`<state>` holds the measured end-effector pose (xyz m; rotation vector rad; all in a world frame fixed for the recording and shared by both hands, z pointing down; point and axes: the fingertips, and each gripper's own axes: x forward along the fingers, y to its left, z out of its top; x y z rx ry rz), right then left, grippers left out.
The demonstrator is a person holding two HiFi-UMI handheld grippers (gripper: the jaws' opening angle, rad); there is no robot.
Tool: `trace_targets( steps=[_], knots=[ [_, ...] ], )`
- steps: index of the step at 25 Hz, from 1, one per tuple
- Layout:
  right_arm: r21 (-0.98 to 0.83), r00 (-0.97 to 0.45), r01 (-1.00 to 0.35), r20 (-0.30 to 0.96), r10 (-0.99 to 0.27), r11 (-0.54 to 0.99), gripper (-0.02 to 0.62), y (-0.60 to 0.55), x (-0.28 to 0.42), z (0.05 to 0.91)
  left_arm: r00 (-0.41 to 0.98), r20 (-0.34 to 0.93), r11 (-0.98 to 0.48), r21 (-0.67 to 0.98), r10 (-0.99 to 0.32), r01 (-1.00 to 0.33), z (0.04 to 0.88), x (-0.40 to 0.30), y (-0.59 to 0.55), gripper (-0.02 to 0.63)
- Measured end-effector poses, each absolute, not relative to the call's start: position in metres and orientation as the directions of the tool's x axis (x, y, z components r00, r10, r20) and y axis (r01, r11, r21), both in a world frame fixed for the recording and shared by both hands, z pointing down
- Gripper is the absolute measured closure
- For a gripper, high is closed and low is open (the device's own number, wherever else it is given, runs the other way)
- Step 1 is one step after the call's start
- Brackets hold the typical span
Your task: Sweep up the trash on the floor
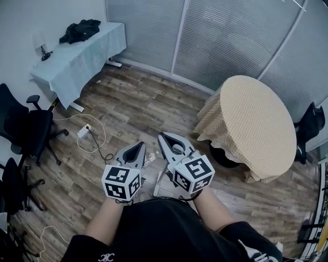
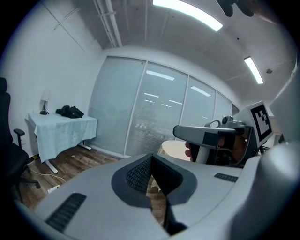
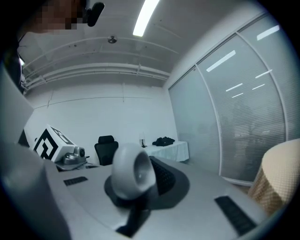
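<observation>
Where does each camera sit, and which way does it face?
Head view: on the person's head, steeply down at the floor; forearms, left gripper, right gripper show.
Left gripper view: on that gripper, along shut jaws toward the glass partition; right gripper at right.
Right gripper view: on that gripper, along jaws shut on a white handle, toward the wall; left gripper at left.
Shared: all show the rectangular table.

We see a wood-plank floor (image 1: 138, 102); frosted glass walls with blinds (image 1: 220, 36) close the far side; a long table (image 1: 82, 61) in pale cloth stands left, a round table (image 1: 256, 128) in beige right; black office chairs (image 1: 28, 128) line the left edge; strip lights (image 2: 187, 11) glow overhead.
</observation>
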<state>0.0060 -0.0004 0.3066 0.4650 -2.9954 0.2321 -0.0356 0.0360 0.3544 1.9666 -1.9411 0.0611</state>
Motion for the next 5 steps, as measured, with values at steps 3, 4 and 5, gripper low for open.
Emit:
trace_targets(
  steps=[3,4,5],
  knots=[
    [-0.120,-0.948,-0.313,0.104,-0.302,0.942,0.583,0.0001,0.0057,0.3012,0.045,0.284,0.019,0.219,-0.958,-0.975,0.3539,-0.0343,0.0361,0.609],
    [-0.114,-0.947,-0.316,0.101,-0.305,0.942,0.584,0.0002,0.0051,0.3002,0.043,0.282,0.019,0.214,-0.958,-0.977,0.3533,-0.0345,0.0367,0.609],
    [-0.109,-0.946,-0.319,0.097,-0.309,0.942,0.584,0.0003,0.0043,0.2992,0.041,0.280,0.019,0.209,-0.959,-0.978,0.3526,-0.0348,0.0373,0.609]
  ],
)
